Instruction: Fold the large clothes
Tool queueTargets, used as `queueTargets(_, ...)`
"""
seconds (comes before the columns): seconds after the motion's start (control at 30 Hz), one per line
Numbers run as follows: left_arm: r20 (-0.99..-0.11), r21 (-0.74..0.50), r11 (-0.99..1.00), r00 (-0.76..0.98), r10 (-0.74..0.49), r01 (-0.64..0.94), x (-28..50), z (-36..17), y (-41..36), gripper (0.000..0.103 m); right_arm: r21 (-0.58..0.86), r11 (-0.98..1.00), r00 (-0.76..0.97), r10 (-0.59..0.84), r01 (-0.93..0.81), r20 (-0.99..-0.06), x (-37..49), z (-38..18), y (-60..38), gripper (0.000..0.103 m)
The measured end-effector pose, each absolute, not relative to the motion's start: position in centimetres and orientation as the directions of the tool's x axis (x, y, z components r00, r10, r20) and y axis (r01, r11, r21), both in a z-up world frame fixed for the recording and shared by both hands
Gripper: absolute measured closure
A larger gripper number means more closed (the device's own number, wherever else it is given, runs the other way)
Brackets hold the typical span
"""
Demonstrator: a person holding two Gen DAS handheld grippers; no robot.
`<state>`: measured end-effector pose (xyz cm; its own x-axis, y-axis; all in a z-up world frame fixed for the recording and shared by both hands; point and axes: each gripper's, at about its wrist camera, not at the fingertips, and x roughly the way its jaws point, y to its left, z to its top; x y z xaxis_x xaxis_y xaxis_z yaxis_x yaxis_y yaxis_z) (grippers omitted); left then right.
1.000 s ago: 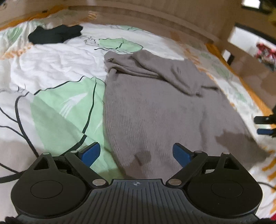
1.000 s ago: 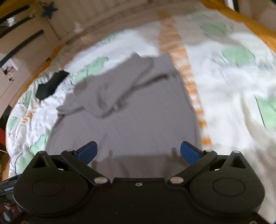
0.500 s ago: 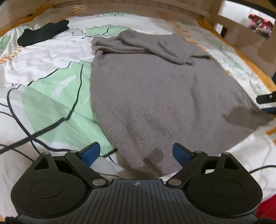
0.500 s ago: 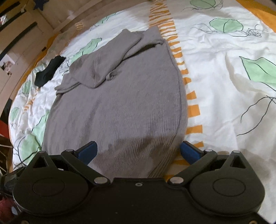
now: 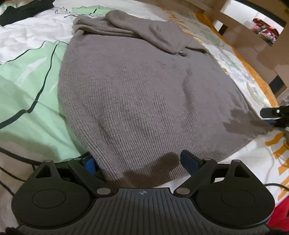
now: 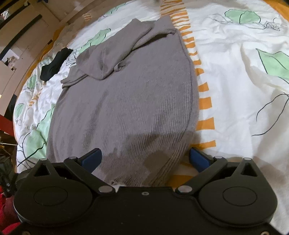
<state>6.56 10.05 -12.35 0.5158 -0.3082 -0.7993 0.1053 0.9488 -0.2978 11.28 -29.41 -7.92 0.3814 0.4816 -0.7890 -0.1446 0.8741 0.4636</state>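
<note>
A large grey knitted sweater [image 5: 144, 94] lies flat on the bed, its sleeves folded across the far end; it also shows in the right wrist view [image 6: 126, 101]. My left gripper [image 5: 139, 162] is open and low at the near left corner of the hem, one blue finger on each side of the corner. My right gripper [image 6: 144, 159] is open and low at the near right corner of the hem, its jaws straddling the edge. The right gripper's tip also shows in the left wrist view [image 5: 274, 115] at the far right.
The bed cover [image 5: 27, 81] is white with green leaves and orange stripes [image 6: 204, 101]. A black garment [image 5: 23, 9] lies at the far left; it also shows in the right wrist view [image 6: 54, 65]. Wooden furniture [image 5: 252, 36] stands beyond the bed's right side.
Both grippers have come down and forward to the sweater's near hem. Each now straddles a corner of it. Both stayed open.
</note>
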Motion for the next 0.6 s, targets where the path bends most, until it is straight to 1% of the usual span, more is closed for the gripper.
queueTargets(0.03,-0.796,-0.303,0.947,0.519,-0.313,0.106,6.5,-12.3,10.2,0.013,0.468,0.871,0.376,0.487,-0.146,-0.788,11.3,-7.9,-29.5,0.001)
queueTargets(0.07,-0.792,-0.308,0.946,0.523,-0.316,0.105,6.3,-12.3,10.4,0.018,0.472,0.869,0.371,0.492,-0.149,-0.788,11.3,-7.9,-29.5,0.001)
queueTargets(0.1,-0.789,-0.312,0.945,0.527,-0.315,0.099,6.1,-12.2,10.5,0.025,0.476,0.866,0.367,0.496,-0.15,-0.787,11.3,-7.9,-29.5,0.001)
queueTargets(0.13,-0.787,-0.318,0.944,0.53,-0.316,0.091,6.0,-12.2,10.8,0.027,0.48,0.864,0.363,0.5,-0.151,-0.786,11.2,-7.9,-29.5,0.001)
queueTargets(0.2,-0.78,-0.341,0.937,0.533,-0.328,0.077,5.8,-12.0,11.2,0.039,0.486,0.86,0.356,0.507,-0.154,-0.785,11.2,-7.9,-29.5,0.001)
queueTargets(0.27,-0.776,-0.36,0.931,0.534,-0.335,0.061,5.7,-12.0,11.8,0.046,0.491,0.857,0.35,0.514,-0.159,-0.783,11.2,-7.8,-29.5,0.001)
queueTargets(0.47,-0.78,-0.368,0.927,0.52,-0.347,0.066,5.6,-11.7,12.0,0.053,0.499,0.849,0.334,0.528,-0.173,-0.781,11.1,-7.7,-29.5,0.001)
queueTargets(0.53,-0.78,-0.371,0.927,0.52,-0.348,0.063,5.6,-11.7,12.2,0.056,0.503,0.847,0.33,0.531,-0.173,-0.78,11.2,-7.7,-29.5,0.001)
queueTargets(0.6,-0.774,-0.385,0.922,0.528,-0.35,0.046,5.5,-11.6,12.6,0.063,0.508,0.845,0.331,0.534,-0.17,-0.778,11.2,-7.6,-29.6,0.001)
